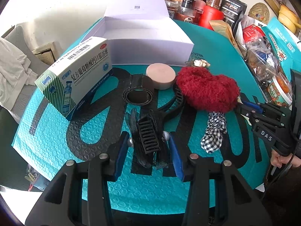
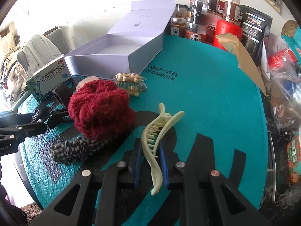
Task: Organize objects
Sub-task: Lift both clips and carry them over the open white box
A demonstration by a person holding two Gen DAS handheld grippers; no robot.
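**Desk:** What's nearest the lens?

**Photographer:** 2 handheld tongs, each around a hair clip. The left gripper [image 1: 149, 146] has its blue pads [image 1: 122, 150] bracketing a black mesh-bow clip [image 1: 149, 139], narrow enough to touch its silver beads. The right gripper [image 2: 150, 156] is closed to a narrow gap on a cream claw clip [image 2: 156, 145], whose tail pokes back past the pads. I cannot tell whether either clip is lifted off the teal bubble mailer [image 1: 47, 131].

**Desk:** And beyond them?

**Photographer:** A checked scrunchie [image 1: 214, 131] and a red fuzzy scrunchie [image 1: 207, 88] lying partly over a black headband [image 1: 176, 103]; then a dark coiled band [image 1: 138, 95], a pink round tin [image 1: 160, 75], a pearl-studded clip [image 2: 129, 82] and a medicine carton [image 1: 79, 75]. Farthest back, the open white box [image 1: 146, 43], apparently bare inside, which I judge to be the destination.

**Desk:** What could go wrong?

**Photographer:** My judgement: the cream clip is pinched near 1 end, so it could pivot or slip during the carry. The bow's soft mesh may snag or squirm free. Both tongs heading for 1 box could collide, and the right one's path crosses the red scrunchie.
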